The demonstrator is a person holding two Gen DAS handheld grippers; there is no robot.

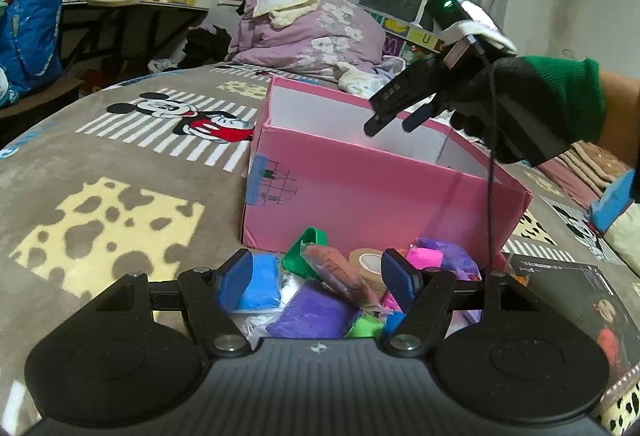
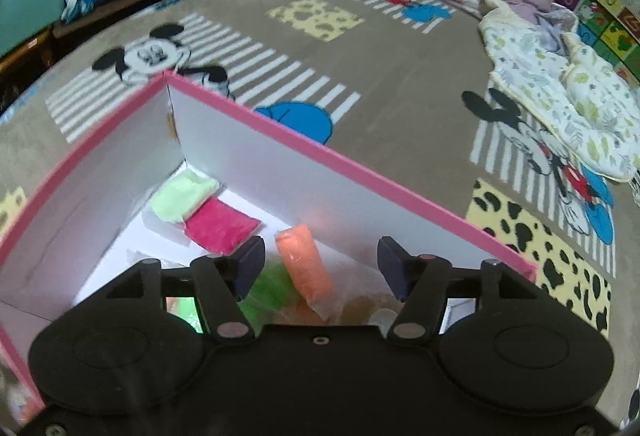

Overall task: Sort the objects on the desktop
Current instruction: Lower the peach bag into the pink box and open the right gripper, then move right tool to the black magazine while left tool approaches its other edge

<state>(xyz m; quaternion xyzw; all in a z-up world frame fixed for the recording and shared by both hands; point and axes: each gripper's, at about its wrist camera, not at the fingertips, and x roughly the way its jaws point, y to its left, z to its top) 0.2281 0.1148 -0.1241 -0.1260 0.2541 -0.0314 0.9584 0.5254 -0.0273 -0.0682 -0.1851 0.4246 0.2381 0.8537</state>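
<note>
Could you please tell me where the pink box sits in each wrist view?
Left wrist: the pink box stands centre, seen from outside, behind the clay packets.
Right wrist: lower left, seen from above, its white inside showing.
Shared landmark: the cartoon-mouse blanket.

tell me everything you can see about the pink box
The pink box is an open-topped, lidless cardboard carton, pink outside with a pink rim and plain white walls inside. A small blue printed picture marks one outer corner. It sits upright on the cartoon-print blanket, with a pile of colored clay packets lying against its near side. Inside lie pale green, magenta and orange packets. The right gripper hovers open above it.
</note>
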